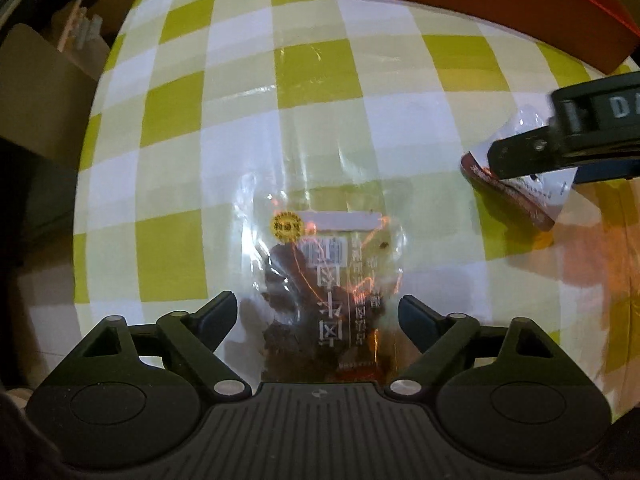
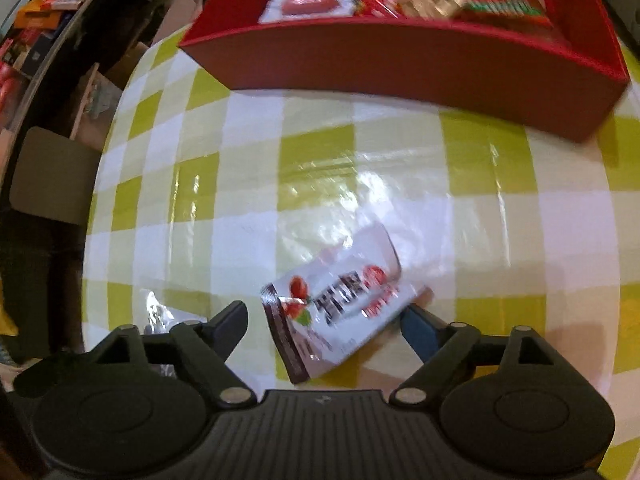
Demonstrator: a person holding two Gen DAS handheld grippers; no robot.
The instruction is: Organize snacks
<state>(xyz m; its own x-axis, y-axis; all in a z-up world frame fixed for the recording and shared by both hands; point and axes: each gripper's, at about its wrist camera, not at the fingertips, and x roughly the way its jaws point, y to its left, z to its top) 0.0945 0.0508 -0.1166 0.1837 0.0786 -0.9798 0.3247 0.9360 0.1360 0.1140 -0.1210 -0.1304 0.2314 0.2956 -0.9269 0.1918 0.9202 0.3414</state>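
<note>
A clear packet of dark brown snack (image 1: 320, 276) lies flat on the green-and-white checked tablecloth (image 1: 240, 80). My left gripper (image 1: 316, 304) points down over it, open, with a finger on each side of the packet. A white packet with a strawberry picture and a dark red edge (image 2: 340, 304) lies tilted on the cloth. My right gripper (image 2: 324, 314) stands open around it, the left finger apart from it and the right finger close by its corner. In the left wrist view one finger of the right gripper (image 1: 516, 156) covers part of that white packet (image 1: 520, 196).
A red box (image 2: 400, 64) holding several wrapped snacks stands at the far side of the table; its wall (image 1: 480, 4) shows at the top right of the left wrist view. The table's left edge drops to cardboard boxes (image 1: 40, 92) and cluttered shelves (image 2: 32, 40).
</note>
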